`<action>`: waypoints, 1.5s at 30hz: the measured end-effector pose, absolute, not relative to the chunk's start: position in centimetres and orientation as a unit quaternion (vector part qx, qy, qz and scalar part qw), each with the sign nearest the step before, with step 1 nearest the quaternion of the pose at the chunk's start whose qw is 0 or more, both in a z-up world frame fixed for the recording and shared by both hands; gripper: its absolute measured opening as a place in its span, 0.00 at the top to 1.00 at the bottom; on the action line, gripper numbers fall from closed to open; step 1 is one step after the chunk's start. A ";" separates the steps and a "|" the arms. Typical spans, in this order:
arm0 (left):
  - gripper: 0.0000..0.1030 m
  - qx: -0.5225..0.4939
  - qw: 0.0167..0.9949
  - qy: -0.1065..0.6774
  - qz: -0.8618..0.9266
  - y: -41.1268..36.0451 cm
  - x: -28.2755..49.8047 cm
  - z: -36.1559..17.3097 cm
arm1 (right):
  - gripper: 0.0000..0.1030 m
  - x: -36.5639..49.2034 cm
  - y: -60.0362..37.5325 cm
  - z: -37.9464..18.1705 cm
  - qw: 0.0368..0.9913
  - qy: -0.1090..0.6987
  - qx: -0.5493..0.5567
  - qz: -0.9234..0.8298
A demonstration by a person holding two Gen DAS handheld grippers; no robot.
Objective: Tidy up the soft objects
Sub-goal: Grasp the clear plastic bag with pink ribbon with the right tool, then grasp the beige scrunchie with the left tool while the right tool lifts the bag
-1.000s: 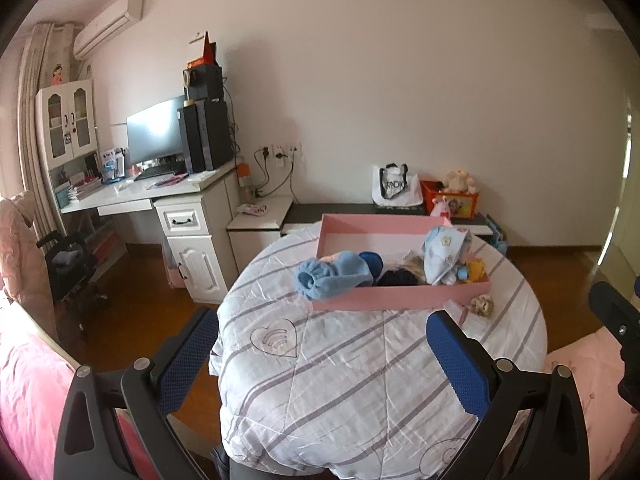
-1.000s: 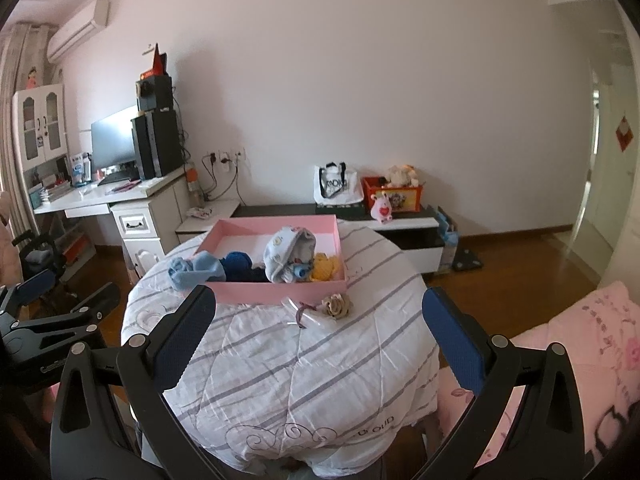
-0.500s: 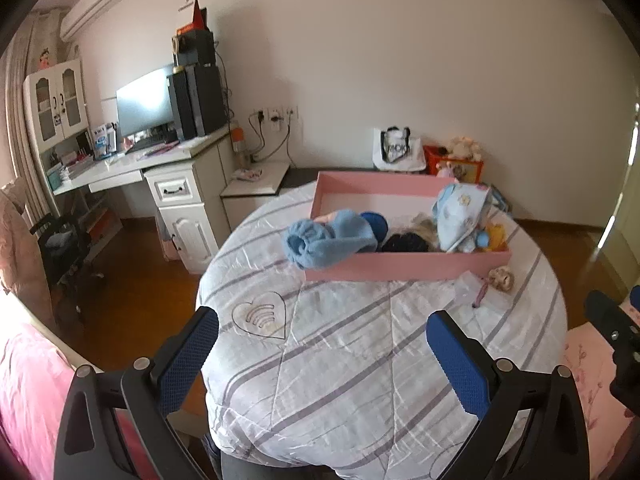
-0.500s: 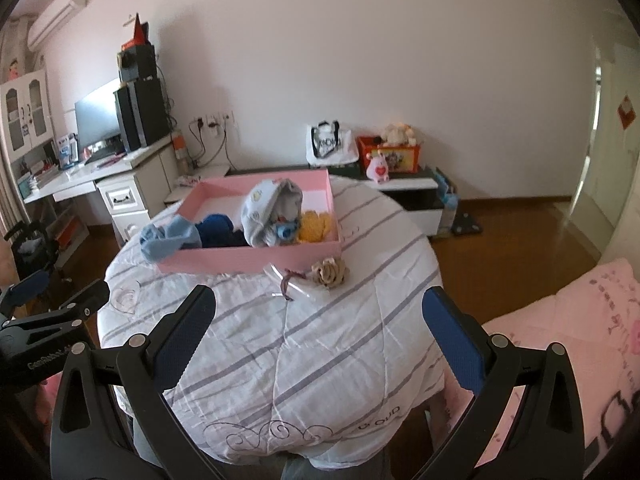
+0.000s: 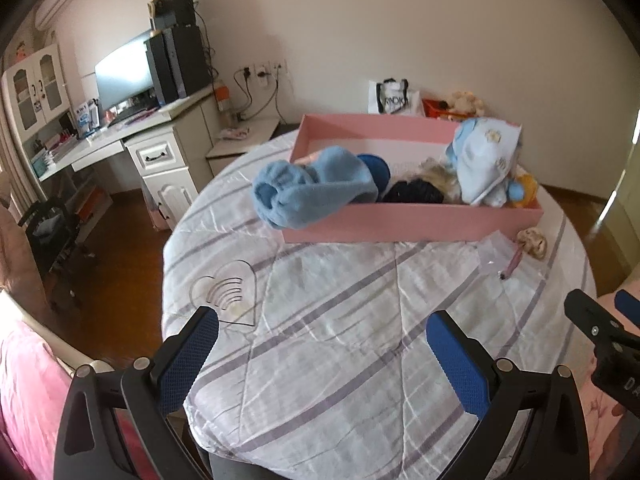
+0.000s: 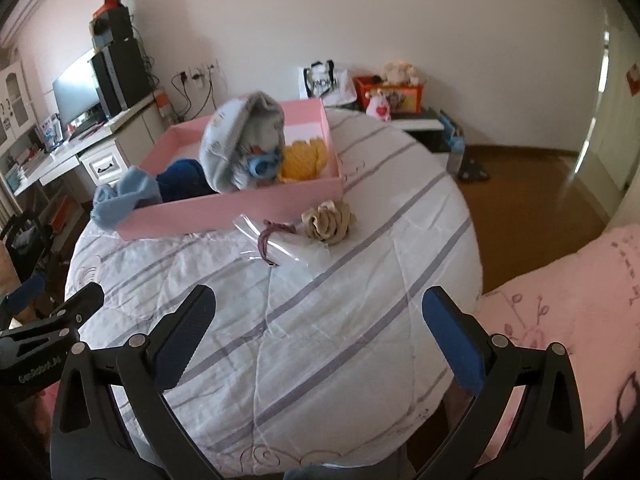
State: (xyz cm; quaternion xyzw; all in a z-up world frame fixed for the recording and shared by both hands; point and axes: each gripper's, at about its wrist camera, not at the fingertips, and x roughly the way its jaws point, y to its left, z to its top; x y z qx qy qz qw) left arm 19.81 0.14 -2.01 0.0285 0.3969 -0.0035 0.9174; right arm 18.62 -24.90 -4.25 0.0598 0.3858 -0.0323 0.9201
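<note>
Across the round table under its white quilt with grey stripes [image 6: 360, 320], both views have closed in since a moment ago, so we judge ourselves on approach. At centre left sits the long pink cardboard box [image 6: 240, 208] of soft things. Just right of it, the loose beige fabric rosette [image 6: 329, 222] awaits boxing, and our left gripper [image 5: 322, 344] and right gripper [image 6: 319, 332] hang wide and empty.

Off to my left stands a white computer desk [image 5: 132, 136] with a dark monitor [image 5: 124, 76] and black speakers [image 5: 180, 60] on it. Against the far wall I see a white shopping bag [image 6: 326, 82], an orange box [image 6: 390, 94] topped with plush toys, and wall sockets [image 5: 262, 70].
</note>
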 end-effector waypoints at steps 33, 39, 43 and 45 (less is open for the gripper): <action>0.00 0.024 0.894 0.445 -0.055 3.3 29.1 -8.7 | 0.10 28.8 -20.9 -9.7 0.898 0.418 0.095 -0.102; 0.00 -0.002 0.893 0.448 -0.043 4.6 29.3 -8.7 | 0.24 28.4 -20.7 -9.5 0.899 0.420 0.081 -0.094; 0.00 -0.001 0.894 0.446 -0.042 4.3 28.6 -8.3 | 0.24 27.7 -20.7 -9.3 0.899 0.424 0.077 -0.080; 0.00 0.003 0.895 0.443 -0.044 3.9 28.2 -7.9 | 0.24 26.9 -21.2 -9.3 0.898 0.426 0.082 -0.070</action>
